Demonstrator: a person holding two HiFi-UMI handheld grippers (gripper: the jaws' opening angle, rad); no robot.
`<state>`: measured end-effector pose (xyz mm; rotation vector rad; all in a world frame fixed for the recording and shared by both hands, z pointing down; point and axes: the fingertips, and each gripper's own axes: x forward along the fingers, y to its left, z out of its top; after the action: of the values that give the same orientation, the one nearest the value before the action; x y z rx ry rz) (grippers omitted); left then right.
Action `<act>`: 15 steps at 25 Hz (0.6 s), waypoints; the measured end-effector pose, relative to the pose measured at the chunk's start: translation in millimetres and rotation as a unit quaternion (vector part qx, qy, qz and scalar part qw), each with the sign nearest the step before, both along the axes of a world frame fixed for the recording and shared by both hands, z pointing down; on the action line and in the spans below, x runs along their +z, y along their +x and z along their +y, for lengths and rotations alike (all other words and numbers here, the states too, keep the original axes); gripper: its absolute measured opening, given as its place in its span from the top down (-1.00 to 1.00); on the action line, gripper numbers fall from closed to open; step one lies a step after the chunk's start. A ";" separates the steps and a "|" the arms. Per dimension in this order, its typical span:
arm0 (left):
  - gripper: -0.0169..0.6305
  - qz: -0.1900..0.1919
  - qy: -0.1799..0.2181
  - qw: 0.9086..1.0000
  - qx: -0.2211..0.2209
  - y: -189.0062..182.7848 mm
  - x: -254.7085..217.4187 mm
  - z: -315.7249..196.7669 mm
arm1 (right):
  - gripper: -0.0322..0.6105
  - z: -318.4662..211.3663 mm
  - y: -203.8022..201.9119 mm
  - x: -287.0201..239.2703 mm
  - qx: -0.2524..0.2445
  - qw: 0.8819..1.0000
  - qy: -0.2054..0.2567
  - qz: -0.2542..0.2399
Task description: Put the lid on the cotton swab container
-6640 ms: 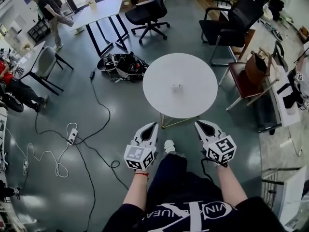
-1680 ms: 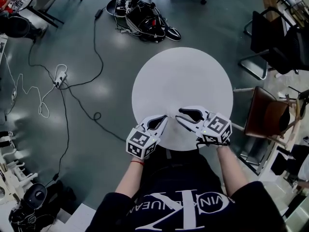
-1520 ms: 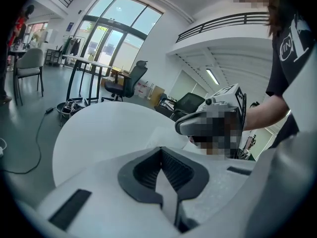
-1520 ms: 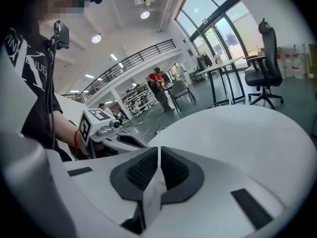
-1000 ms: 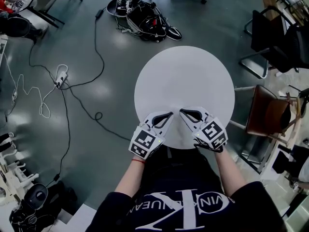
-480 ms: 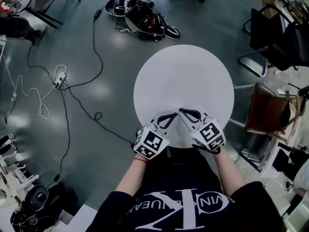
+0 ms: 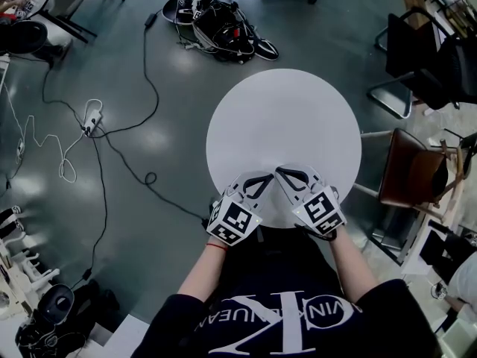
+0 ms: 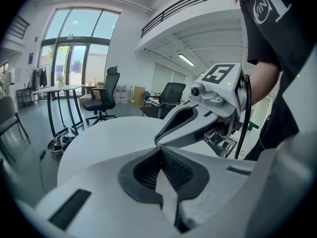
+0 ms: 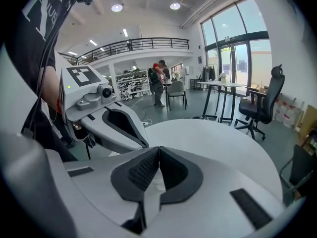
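Note:
Both grippers hang over the near edge of the round white table. My left gripper and right gripper point inward, with their tips almost touching each other. In the left gripper view the dark ribbed pads meet at the tip, and the right gripper lies just beyond. In the right gripper view the pads also meet, with the left gripper alongside. I see nothing clamped in either one. No cotton swab container or lid shows in any view; the spot under the tips is hidden.
A brown chair stands close to the table's right side and black office chairs stand at the far right. A heap of black bags lies beyond the table. Cables run over the floor on the left.
The person has walked up to the table since the earliest frame, where a small white object stood on it. Over the last second the left gripper shifted slightly right, toward the right one.

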<state>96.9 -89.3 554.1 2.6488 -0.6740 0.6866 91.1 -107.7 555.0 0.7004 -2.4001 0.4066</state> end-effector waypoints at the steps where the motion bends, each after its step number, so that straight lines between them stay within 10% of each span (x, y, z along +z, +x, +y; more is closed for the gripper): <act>1: 0.93 0.000 0.000 1.000 0.000 -1.0 -0.3 -0.5 | 0.89 -0.6 -1.0 -0.2 0.002 1.000 -0.002 0.001; 15: 0.93 0.017 -0.031 0.999 -0.008 -2.9 -5.9 -6.5 | 0.89 -1.0 -2.1 -3.5 0.015 1.000 -0.008 -0.009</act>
<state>94.0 -95.8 548.2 2.5895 -0.6515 0.6453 89.0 -108.7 551.5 0.7304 -2.4030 0.4448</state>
